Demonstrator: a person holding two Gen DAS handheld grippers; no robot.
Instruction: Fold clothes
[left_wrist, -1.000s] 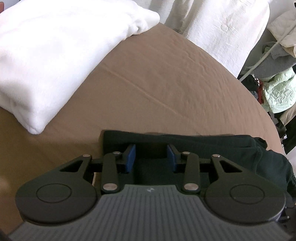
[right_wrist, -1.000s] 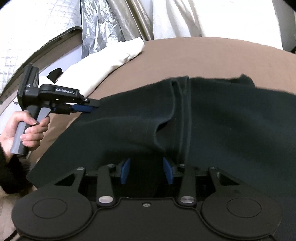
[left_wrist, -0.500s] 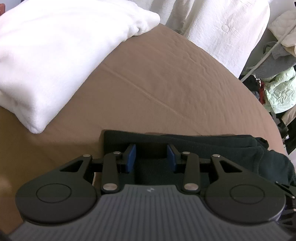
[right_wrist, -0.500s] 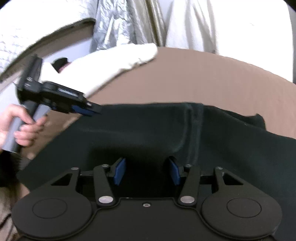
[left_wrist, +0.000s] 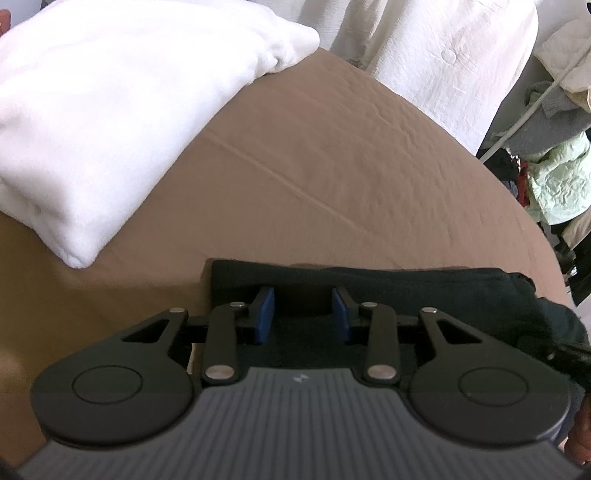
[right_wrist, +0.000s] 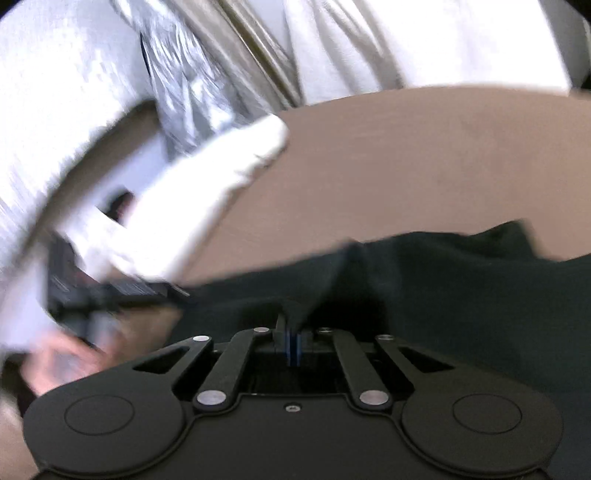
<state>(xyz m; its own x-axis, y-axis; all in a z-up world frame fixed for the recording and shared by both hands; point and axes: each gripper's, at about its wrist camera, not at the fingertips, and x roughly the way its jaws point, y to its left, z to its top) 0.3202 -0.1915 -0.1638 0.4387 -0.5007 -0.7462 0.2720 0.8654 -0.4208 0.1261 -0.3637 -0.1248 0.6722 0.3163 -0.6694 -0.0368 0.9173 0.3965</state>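
Right gripper (right_wrist: 293, 347) has just snapped closed, its blue pads pinching a raised fold of the dark garment (right_wrist: 443, 295) on the brown bed (right_wrist: 406, 166). Left gripper (left_wrist: 303, 314) stands partly spread over the garment's corner, near a white pillow (left_wrist: 110, 110).

Beyond the dark garment (left_wrist: 406, 291) the brown bed sheet (left_wrist: 332, 155) lies open to pass over; a white folded blanket (left_wrist: 110, 110) blocks the far left, hanging clothes (left_wrist: 554, 177) crowd the right.
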